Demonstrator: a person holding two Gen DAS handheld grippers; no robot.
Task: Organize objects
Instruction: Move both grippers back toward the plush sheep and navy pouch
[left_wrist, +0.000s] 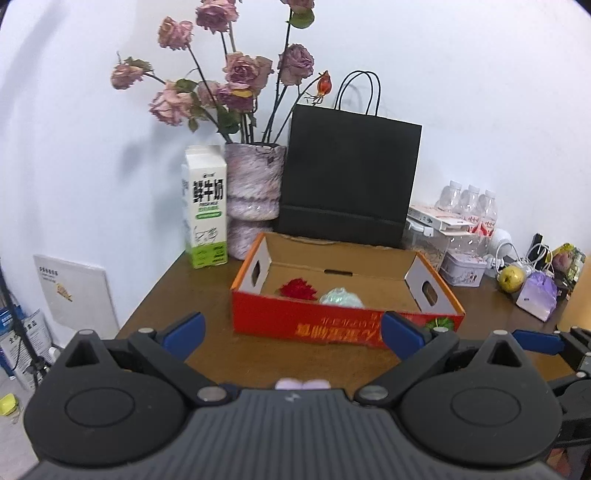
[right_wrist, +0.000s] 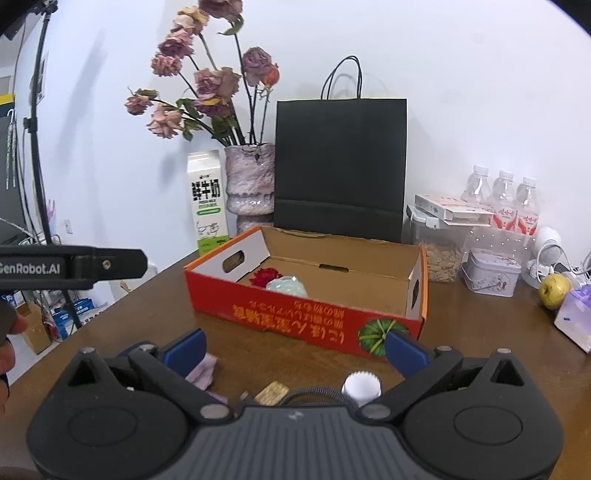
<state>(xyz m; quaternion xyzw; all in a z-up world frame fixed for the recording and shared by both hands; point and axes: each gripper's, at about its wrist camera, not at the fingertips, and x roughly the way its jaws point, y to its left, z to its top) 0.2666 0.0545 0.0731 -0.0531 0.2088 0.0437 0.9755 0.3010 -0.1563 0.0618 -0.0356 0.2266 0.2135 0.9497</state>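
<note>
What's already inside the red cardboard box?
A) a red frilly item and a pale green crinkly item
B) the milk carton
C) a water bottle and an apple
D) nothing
A: the red cardboard box holds a red frilly item and a pale green crinkly item at its left end; the rest of its floor is bare.

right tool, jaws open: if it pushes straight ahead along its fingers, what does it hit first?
Most likely the front wall of the red cardboard box, which spans the gap ahead of the right tool. The white ridged cap and tan block sit lower and nearer, so a low path could clip those first; depth is unclear.
</note>
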